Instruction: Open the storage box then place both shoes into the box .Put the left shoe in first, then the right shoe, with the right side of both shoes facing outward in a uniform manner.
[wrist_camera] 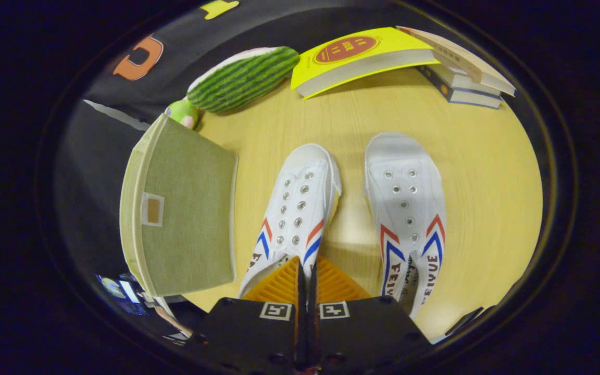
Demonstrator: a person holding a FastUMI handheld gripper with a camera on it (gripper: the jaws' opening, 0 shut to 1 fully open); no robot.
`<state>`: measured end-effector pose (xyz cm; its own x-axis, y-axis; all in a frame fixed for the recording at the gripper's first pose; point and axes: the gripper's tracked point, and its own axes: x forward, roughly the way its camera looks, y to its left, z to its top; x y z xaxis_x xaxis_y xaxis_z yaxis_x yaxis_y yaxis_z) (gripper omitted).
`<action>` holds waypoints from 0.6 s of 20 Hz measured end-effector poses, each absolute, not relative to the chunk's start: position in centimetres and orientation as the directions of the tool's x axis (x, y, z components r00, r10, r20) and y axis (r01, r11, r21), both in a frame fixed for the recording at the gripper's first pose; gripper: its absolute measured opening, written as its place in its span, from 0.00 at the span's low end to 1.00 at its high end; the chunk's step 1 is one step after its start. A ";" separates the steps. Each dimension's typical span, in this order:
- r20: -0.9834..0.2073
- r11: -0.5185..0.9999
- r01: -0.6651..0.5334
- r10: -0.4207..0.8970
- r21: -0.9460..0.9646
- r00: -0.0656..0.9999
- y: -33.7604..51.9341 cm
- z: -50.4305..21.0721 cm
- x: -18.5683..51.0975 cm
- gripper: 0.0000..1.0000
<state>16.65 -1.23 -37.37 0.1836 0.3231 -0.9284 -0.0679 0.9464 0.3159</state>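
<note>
Gripper fingers pressed together, pinching heel edge of left shoe; right shoe at 3 o'clock. Canvas looks light & floppy, so grip stiff heel rim; box at 9 o'clock, lid on

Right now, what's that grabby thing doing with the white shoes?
A person's handheld gripper has its two orange fingers pinched on the edge of one white shoe, at its opening. The other white shoe sits beside it on the wooden table, untouched. The green storage box stands just next to the held shoe. Some books and a plush watermelon slice lie beyond.
</note>
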 end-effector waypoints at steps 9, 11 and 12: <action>-0.834 0.894 -0.093 0.443 0.438 0.328 2.8 -28.6 16.8 0.06; -0.810 0.891 -0.124 0.450 0.437 0.377 3.9 -25.6 16.6 0.06; -0.797 0.889 -0.136 0.454 0.438 0.398 4.5 -24.0 16.5 0.06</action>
